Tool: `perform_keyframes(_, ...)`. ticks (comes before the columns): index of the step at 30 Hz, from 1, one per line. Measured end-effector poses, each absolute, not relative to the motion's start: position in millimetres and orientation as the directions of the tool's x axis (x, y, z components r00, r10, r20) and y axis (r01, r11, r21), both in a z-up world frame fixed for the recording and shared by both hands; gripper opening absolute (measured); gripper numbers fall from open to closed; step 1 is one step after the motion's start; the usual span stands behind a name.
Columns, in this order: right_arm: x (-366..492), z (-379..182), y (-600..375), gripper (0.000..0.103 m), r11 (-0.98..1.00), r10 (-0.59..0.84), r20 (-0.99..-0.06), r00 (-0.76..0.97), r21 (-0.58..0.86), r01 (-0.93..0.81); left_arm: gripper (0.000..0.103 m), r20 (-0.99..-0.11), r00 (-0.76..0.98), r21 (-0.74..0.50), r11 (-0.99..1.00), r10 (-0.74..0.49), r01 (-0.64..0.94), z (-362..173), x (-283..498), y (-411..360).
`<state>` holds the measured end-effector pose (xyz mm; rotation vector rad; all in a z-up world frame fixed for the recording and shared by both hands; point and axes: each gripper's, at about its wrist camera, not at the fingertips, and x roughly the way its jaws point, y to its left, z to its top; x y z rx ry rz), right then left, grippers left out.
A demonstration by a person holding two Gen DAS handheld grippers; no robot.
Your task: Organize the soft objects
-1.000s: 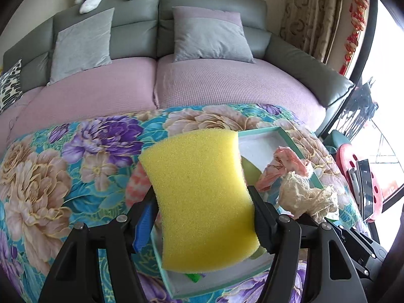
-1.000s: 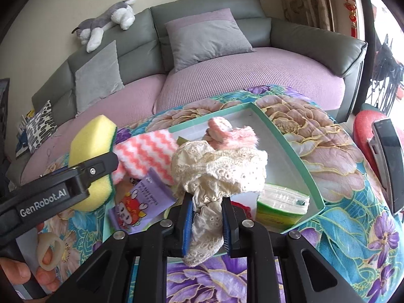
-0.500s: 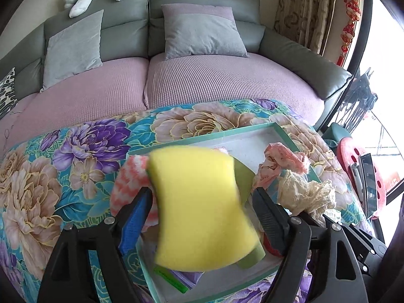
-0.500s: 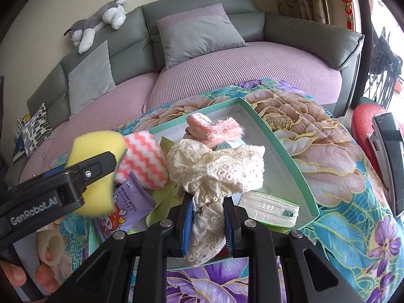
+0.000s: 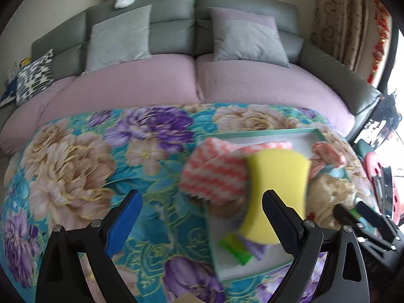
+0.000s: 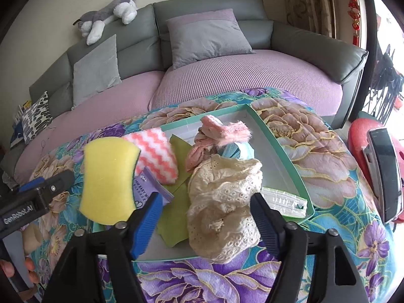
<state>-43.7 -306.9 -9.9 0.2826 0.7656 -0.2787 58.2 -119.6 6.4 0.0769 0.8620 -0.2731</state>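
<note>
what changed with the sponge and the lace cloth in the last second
Both were let go. The left gripper is opening and has swung left, leaving the yellow sponge over the tray's left end. The right gripper is opening; the cream lace cloth lies loose between its fingers. The pink-striped cloth stayed put.

Grey sofa (image 5: 252, 7), lilac seats, patterned curtain (image 5: 333, 20), bright window.
</note>
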Motion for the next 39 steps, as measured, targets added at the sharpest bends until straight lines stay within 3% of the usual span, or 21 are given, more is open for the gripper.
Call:
perform_keyframes(3, -48, -5, -302, 0.096, 0.931, -0.154, -0.701, 0.696, 0.132, 0.339, 0.096, -0.76, 0.626, -0.051, 0.976, -0.176, 0.212, 2, 57, -98)
perform_keyframes(6, -52, -1, -298, 0.102, 0.935, -0.171, -0.693, 0.701, 0.112, 0.338, 0.098, -0.761, 0.632, -0.051, 0.985, -0.147, 0.167, -2, 52, -76)
perform_keyframes(14, -65, 1, -285, 0.103, 0.937, -0.205, -0.696, 0.688, 0.064, 0.344, 0.101, -0.784, 0.616, -0.017, 0.994, -0.079, 0.106, -23, 30, -33)
perform_keyframes(28, -95, -7, -248, 0.103, 0.947, -0.217, -0.718, 0.662, 0.011, 0.322, 0.101, -0.787, 0.601, -0.072, 0.988, -0.141, 0.139, -29, -1, -16)
perform_keyframes(34, -98, -23, -233, 0.103, 0.956, -0.208, -0.75, 0.628, -0.02, 0.294, 0.101, -0.796, 0.605, 0.015, 0.997, -0.035, 0.078, -33, -8, -11)
perform_keyframes(39, -94, -23, -226, 0.103, 0.962, -0.197, -0.749, 0.633, -0.022, 0.273, 0.101, -0.811, 0.584, 0.038, 0.995, -0.026, 0.097, -41, -10, -9)
